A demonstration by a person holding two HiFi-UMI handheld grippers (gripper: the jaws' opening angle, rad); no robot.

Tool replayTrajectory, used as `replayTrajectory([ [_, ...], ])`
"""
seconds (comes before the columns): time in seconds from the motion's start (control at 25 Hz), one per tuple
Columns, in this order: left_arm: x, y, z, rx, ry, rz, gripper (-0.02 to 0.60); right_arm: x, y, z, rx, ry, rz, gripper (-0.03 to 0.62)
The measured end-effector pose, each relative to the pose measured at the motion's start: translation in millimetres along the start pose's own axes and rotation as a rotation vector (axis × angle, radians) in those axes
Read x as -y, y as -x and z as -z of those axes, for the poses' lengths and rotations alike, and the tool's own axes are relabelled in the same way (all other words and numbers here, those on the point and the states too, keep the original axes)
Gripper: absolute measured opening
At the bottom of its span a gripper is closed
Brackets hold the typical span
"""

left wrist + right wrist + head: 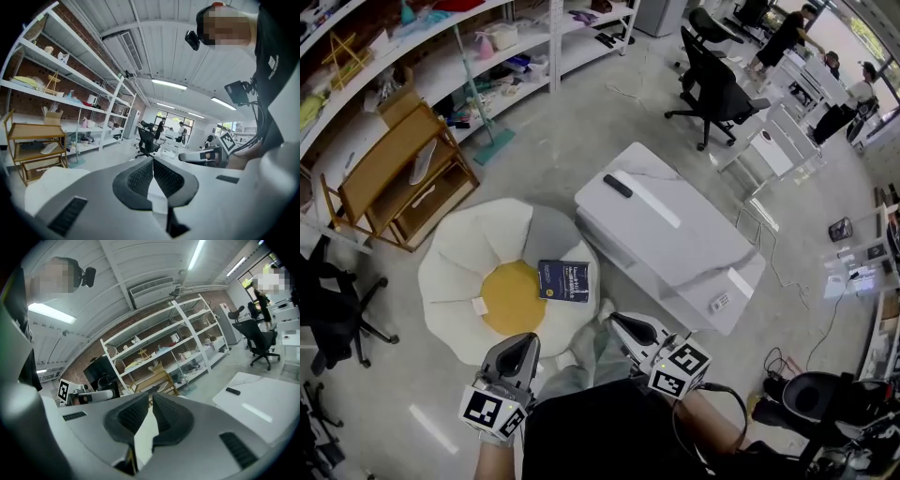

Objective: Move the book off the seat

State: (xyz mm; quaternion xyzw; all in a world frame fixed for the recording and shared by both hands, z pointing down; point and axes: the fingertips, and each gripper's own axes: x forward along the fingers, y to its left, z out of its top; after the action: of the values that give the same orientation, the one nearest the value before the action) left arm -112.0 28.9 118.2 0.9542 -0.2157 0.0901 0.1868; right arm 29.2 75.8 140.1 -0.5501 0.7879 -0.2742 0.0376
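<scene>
A dark blue book (563, 280) lies flat on the right part of a round white cushion seat (459, 281) with a yellow centre. Both grippers hang near my body, on the near side of the seat and apart from the book. My left gripper (522, 339) is just off the seat's near edge, its jaws shut with nothing between them (153, 161). My right gripper (617, 322) is to the right of the seat, a little nearer than the book, also shut and empty (152, 397). Neither gripper view shows the book.
A low white table (694, 253) with a black remote (618, 186) stands right of the seat. A wooden rack (398, 178) and shelves stand at the far left, a black office chair (712, 89) behind the table, and another chair (328, 314) at the left edge. People stand at desks far right.
</scene>
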Motion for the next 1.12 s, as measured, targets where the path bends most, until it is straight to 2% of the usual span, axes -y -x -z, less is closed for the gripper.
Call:
replayTrajectory([
  [0.24,-6,-20,18,-0.044,0.032,-0.082,0.006,49,-18,25,-0.095,-0.062,-0.016,0.018],
  [0.4,-15,-37,35,-0.075,0.055,-0.121,0.008,84,-37,46,-0.175,-0.091,-0.025,0.043],
  [0.64,-27,-57,56,-0.122,0.106,-0.16,0.008,123,-65,89,-0.31,-0.137,-0.024,0.135],
  [0.84,-48,-69,80,-0.17,0.091,-0.216,0.009,151,-91,142,-0.434,-0.194,-0.04,0.218],
  [0.92,-59,-73,90,-0.178,0.108,-0.236,0.015,163,-102,164,-0.476,-0.207,-0.045,0.248],
  [1.12,-79,-81,117,-0.204,0.155,-0.26,0.029,192,-127,220,-0.584,-0.226,-0.029,0.287],
])
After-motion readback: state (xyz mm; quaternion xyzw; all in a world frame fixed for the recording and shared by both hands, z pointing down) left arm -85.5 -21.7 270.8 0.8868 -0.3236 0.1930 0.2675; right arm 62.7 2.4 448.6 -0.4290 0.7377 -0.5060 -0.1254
